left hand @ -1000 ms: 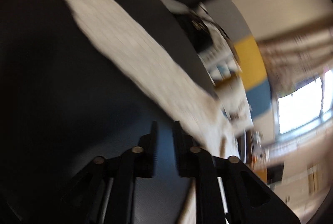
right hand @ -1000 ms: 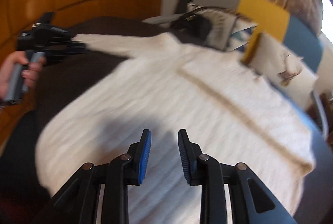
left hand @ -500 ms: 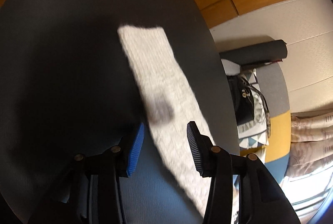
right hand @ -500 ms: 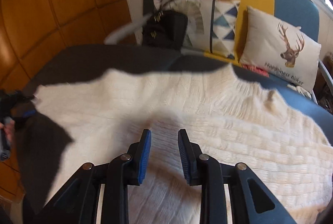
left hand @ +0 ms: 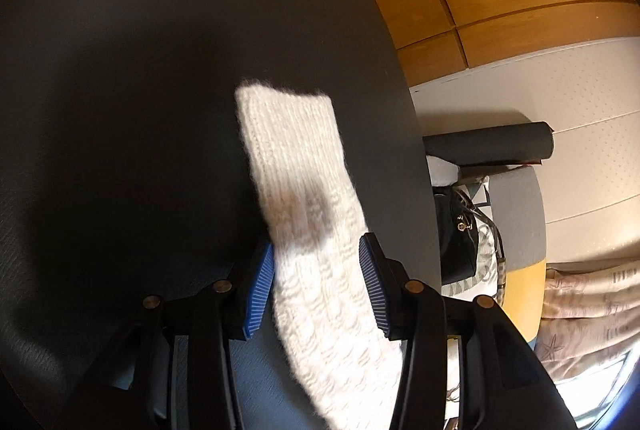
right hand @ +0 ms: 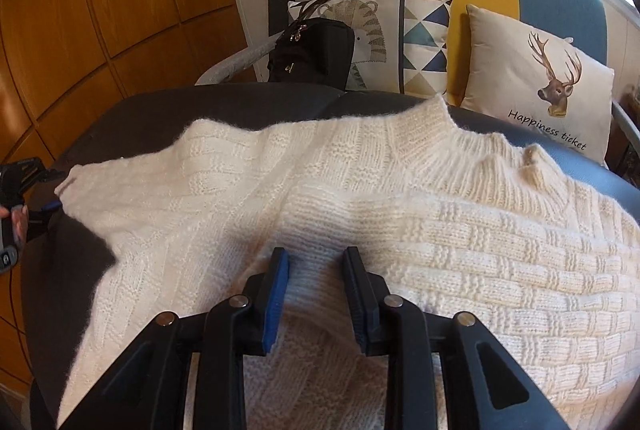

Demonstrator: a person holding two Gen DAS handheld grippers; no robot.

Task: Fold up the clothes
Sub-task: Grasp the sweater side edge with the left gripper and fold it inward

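the only readable words are "happiness ticket", in black script under a deer head on the cream cushion [right hand: 540, 82].

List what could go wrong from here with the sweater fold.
1. The left gripper straddles the sleeve with open pads, which have just been opening; closing may pinch only fuzz.
2. The sleeve lies near the table edge and could slide off.
3. The right gripper may bunch the sweater body.
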